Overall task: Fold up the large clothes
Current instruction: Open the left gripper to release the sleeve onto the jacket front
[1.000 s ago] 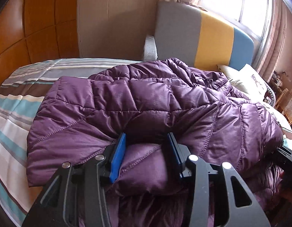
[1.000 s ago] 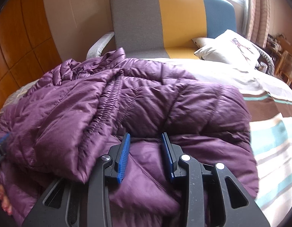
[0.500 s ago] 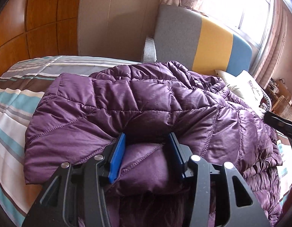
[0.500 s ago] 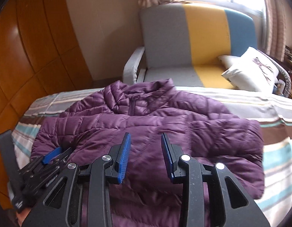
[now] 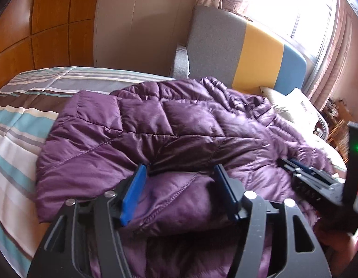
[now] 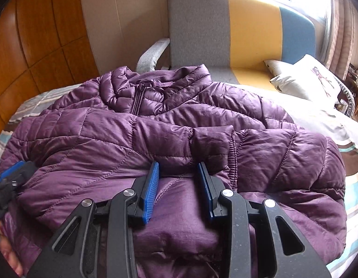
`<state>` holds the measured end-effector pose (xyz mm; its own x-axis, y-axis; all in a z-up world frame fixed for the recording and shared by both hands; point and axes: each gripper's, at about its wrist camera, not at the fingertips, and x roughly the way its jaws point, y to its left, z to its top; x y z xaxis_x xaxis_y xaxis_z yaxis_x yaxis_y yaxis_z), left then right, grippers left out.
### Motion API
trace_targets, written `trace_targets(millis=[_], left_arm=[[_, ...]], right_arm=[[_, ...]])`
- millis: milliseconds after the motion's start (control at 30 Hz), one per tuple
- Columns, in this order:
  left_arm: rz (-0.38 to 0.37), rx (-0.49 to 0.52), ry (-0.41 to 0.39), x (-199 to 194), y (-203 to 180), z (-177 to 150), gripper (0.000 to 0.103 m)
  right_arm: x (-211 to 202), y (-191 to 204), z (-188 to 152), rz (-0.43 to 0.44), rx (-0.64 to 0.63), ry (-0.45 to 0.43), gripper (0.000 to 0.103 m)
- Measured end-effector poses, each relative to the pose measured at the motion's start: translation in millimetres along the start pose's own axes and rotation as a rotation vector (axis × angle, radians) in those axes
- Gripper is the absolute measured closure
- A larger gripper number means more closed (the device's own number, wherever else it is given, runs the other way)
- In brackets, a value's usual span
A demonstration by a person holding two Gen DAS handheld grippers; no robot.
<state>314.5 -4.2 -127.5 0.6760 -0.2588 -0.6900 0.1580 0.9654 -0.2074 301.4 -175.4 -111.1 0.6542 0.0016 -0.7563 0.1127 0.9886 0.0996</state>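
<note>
A purple quilted puffer jacket (image 5: 179, 127) lies on the striped bed, collar and zipper at the far side (image 6: 144, 92), both sleeves folded across its front. My left gripper (image 5: 179, 173) stands over the jacket's near left part with its jaws apart and a bulge of fabric between them. My right gripper (image 6: 179, 171) is open over the jacket's near middle, fabric lying between the blue pads without being pinched. The right gripper also shows at the right of the left wrist view (image 5: 313, 180); the left gripper shows at the left edge of the right wrist view (image 6: 9, 180).
The striped bedspread (image 5: 16, 120) spreads to the left, and to the right (image 6: 355, 185). A grey, yellow and blue armchair (image 6: 237, 34) stands beyond the bed with a white pillow (image 6: 306, 81). Wooden wall panels (image 5: 39, 23) are to the left, a window to the right.
The right gripper lifted off the jacket, swung left and came down again at the near middle. The left gripper's jaws have widened a little. The jacket lies flatter.
</note>
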Motion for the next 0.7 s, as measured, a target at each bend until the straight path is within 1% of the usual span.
trace_targets(millis=[67, 133, 200, 233, 267, 433, 533, 633, 700], left_arm=[[-0.010, -0.004, 0.005, -3, -1, 8, 0.041], [0.024, 0.025, 0.021, 4, -4, 19, 0.041], [0.069, 0.050, 0.073, 22, 0, 31, 0.041], [0.076, 0.053, 0.103, 32, 5, 35, 0.040], [0.080, 0.057, 0.115, 39, 9, 37, 0.040], [0.089, 0.152, 0.101, 57, 12, 37, 0.039], [0.076, 0.144, 0.088, 64, 15, 36, 0.039], [0.105, 0.171, 0.075, 64, 10, 33, 0.039], [0.097, 0.164, 0.071, 62, 11, 33, 0.039]], right_arm=[[-2, -2, 0, 0.005, 0.005, -0.003, 0.070], [-4, 0, -1, 0.002, 0.002, -0.006, 0.070], [-3, 2, -1, -0.001, -0.001, -0.007, 0.070], [-3, 2, -1, -0.001, -0.001, -0.007, 0.070], [-2, 2, -1, -0.001, -0.001, -0.007, 0.070], [-2, 4, -2, -0.015, -0.013, -0.005, 0.070], [-2, 6, -2, -0.019, -0.018, -0.007, 0.070], [-2, 7, -2, -0.018, -0.018, -0.006, 0.070], [-2, 7, -2, -0.014, -0.014, -0.007, 0.070]])
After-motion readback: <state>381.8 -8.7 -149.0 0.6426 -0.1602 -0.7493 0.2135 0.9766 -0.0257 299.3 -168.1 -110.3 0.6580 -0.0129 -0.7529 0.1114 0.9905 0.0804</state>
